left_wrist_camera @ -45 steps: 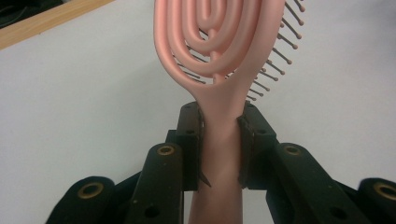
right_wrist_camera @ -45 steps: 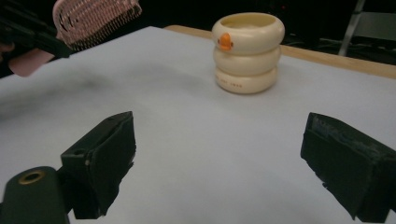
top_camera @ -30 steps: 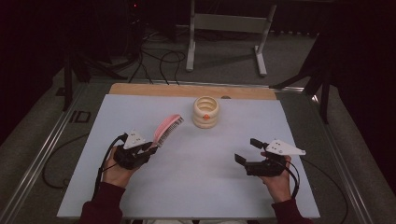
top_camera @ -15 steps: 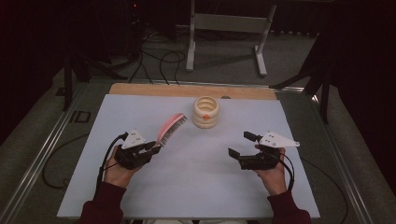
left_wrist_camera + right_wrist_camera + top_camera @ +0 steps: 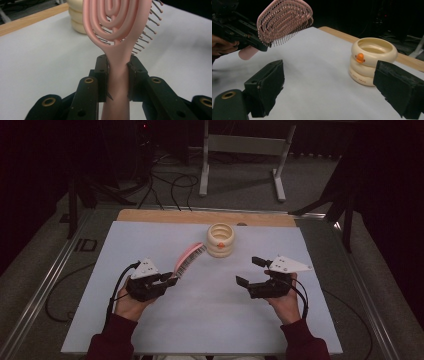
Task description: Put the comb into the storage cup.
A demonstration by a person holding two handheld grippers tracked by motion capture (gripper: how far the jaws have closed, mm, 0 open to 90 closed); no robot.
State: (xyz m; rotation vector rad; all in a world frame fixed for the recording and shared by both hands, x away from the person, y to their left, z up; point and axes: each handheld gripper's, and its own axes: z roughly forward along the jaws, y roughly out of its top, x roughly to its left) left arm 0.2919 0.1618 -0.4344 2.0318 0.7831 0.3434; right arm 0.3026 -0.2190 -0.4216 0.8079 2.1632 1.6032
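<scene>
Both black fingers (image 5: pixel 103 75) of the left gripper (image 5: pixel 117 72) are pressed against the handle of a pink hairbrush (image 5: pixel 117 37), one on each side. Brush is held off the white table cover (image 5: pixel 200 320), head angled up and away toward the far middle of the table, bristles seen on its right side in the left gripper view. In the high view the left gripper (image 5: pixel 167 281) is seen at left near the person's edge, gripped by the left hand (image 5: pixel 131 301), brush (image 5: pixel 189 259) stretched toward a cream ringed container (image 5: pixel 220 240). Container is placed upright near the far edge, just beside the brush tip but apart from it; an orange knob is seen on its side. Right gripper (image 5: pixel 251 271) is held by the right hand (image 5: pixel 284 299) at right, jaws spread wide with nothing between them, pointed toward the middle. In the right gripper view the container (image 5: pixel 373 60) is framed between the spread fingers (image 5: pixel 265 87), farther off, with the brush (image 5: pixel 284 21) at upper left. A wooden strip (image 5: pixel 200 216) is seen along the table's far edge.
</scene>
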